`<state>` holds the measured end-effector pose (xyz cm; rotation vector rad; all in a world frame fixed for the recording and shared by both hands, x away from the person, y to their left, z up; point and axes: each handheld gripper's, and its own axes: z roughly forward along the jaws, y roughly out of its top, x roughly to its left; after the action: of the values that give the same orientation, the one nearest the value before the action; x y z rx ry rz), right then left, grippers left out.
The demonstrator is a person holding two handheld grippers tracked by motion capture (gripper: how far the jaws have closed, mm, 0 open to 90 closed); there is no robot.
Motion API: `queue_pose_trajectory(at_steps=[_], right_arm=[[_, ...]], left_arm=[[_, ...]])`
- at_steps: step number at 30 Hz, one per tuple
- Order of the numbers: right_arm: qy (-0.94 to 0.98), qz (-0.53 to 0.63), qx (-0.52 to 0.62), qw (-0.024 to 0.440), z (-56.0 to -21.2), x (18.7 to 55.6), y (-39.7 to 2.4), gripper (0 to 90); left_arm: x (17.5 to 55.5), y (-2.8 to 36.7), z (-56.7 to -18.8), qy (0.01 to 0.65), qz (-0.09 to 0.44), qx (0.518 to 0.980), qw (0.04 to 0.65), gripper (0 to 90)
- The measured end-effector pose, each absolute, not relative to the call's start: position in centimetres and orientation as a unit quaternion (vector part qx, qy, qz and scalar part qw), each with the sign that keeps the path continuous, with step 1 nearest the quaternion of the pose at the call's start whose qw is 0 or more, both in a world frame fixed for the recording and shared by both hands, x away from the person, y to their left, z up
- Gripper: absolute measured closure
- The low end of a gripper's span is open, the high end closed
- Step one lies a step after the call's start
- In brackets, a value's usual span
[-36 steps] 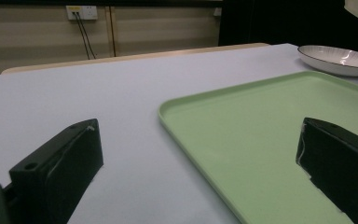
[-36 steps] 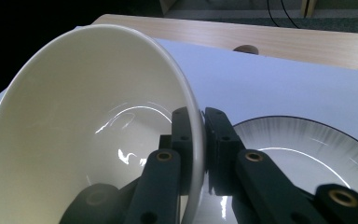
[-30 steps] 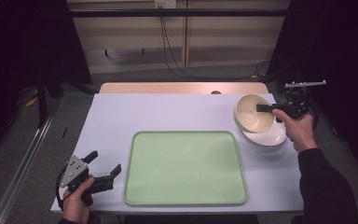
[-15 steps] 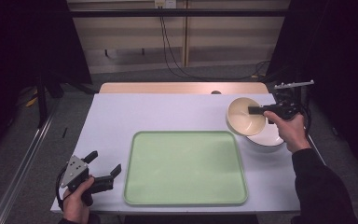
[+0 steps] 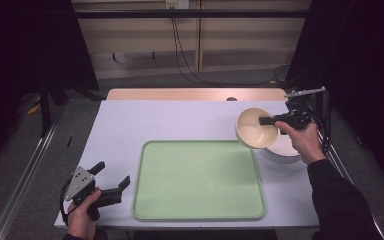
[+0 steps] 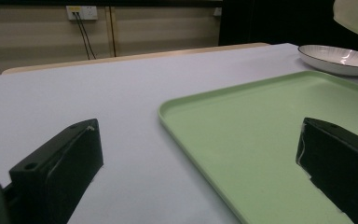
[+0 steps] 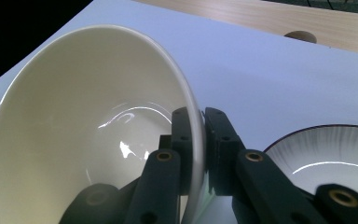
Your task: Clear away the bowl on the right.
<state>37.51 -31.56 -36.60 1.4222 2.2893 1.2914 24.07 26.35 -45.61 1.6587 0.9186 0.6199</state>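
Note:
A cream bowl [image 5: 254,129] hangs tilted in the air at the right of the table, its rim pinched between the jaws of my right gripper [image 5: 267,120]. In the right gripper view the bowl [image 7: 84,121] has one jaw inside and one outside its wall, with the right gripper [image 7: 196,140] shut on it. Beneath and to the right lies a white plate with a dark rim [image 5: 285,148], also seen as the plate [image 7: 335,158]. A pale green tray [image 5: 198,180] lies at the table's middle front. My left gripper [image 5: 111,175] rests at the front left, jaws wide apart and nothing between them.
The white table [image 5: 170,120] has a wooden strip [image 5: 195,94] along its far edge. Dark curtains stand on both sides and cables hang down the back wall. The tray's near corner [image 6: 177,109] lies just ahead of the left gripper's jaws.
My right gripper has carried the bowl leftward off the plate, toward the tray's far right corner. The left gripper has stayed where it was.

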Motion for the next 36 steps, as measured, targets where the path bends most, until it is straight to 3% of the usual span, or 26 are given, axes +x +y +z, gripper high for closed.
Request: queue_pose_trajectory(at_steps=[36], right_arm=[[0.801, 0.366, 0.471, 0.052, -40.3, 39.4, -27.2, 83.8]], left_arm=[[24.1, 26.3, -45.6, 0.385, 0.258, 0.700, 0.544, 0.4]])
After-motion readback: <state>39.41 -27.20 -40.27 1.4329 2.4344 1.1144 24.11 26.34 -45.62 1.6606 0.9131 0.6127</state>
